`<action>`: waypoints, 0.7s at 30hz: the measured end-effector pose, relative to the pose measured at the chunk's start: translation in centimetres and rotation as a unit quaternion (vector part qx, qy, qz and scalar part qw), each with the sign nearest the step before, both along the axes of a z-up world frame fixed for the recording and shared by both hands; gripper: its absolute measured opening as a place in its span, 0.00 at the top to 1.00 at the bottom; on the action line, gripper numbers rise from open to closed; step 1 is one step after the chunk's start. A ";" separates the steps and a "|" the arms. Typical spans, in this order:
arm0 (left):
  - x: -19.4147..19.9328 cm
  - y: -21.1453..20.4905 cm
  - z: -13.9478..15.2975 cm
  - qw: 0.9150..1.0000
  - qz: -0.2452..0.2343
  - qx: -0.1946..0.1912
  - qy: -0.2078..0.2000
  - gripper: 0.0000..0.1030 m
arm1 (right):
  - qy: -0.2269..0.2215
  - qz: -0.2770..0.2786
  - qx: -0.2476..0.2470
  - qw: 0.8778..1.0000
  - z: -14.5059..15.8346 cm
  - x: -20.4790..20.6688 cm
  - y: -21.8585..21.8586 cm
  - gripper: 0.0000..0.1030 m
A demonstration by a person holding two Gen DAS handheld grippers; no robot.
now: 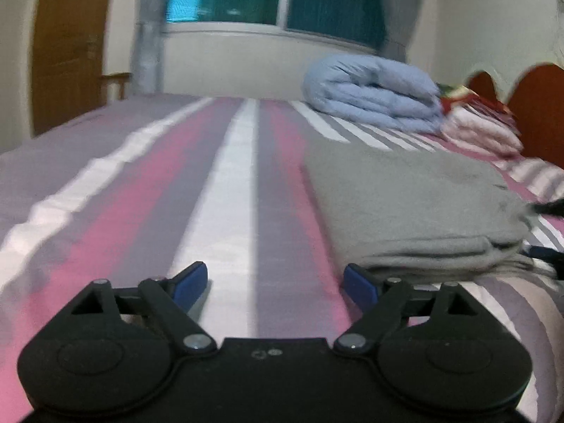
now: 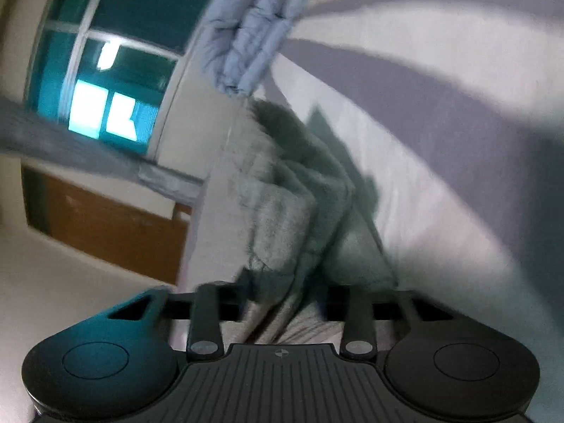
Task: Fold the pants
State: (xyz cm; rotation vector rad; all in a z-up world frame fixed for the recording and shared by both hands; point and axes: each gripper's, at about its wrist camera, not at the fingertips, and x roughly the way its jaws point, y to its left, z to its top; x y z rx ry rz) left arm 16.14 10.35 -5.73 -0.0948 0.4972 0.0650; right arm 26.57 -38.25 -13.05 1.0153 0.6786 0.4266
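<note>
Grey pants (image 1: 412, 208) lie folded on a pink, grey and white striped bedsheet (image 1: 211, 190), just right of the left gripper (image 1: 275, 280), whose blue-tipped jaws are spread wide and hold nothing. In the blurred, tilted right wrist view, the right gripper (image 2: 285, 299) is clamped on bunched grey pants fabric (image 2: 292, 197).

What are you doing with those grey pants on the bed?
A person is folding grey pants on a striped bed, using a hand-held gripper in each hand. The pants already lie folded into a flat stack. The left hand-held gripper is open and empty, resting low beside the stack's near edge. The right hand-held gripper is turned sideways with grey cloth between its fingers; the view is too blurred to say it is clamped.
</note>
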 end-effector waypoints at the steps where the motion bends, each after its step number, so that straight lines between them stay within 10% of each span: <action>1: -0.5 0.9 0.3 1.000 0.016 -0.013 -0.009 0.24 | -0.024 -0.009 -0.015 1.000 0.9 -0.6 -0.7 0.24; 7: 3.1 4.1 1.2 0.990 -0.031 -0.135 -0.012 0.25 | -0.041 0.020 -0.038 0.998 1.2 1.1 -2.4 0.19; 14: 12.3 4.5 -0.6 0.960 -0.123 -0.245 0.065 0.47 | -0.014 0.086 -0.033 0.996 -1.1 5.1 -1.5 0.20; 21: 17.4 5.4 -4.0 0.915 -0.188 -0.337 0.117 0.47 | -0.007 0.135 -0.027 0.991 -2.1 9.0 -1.1 0.25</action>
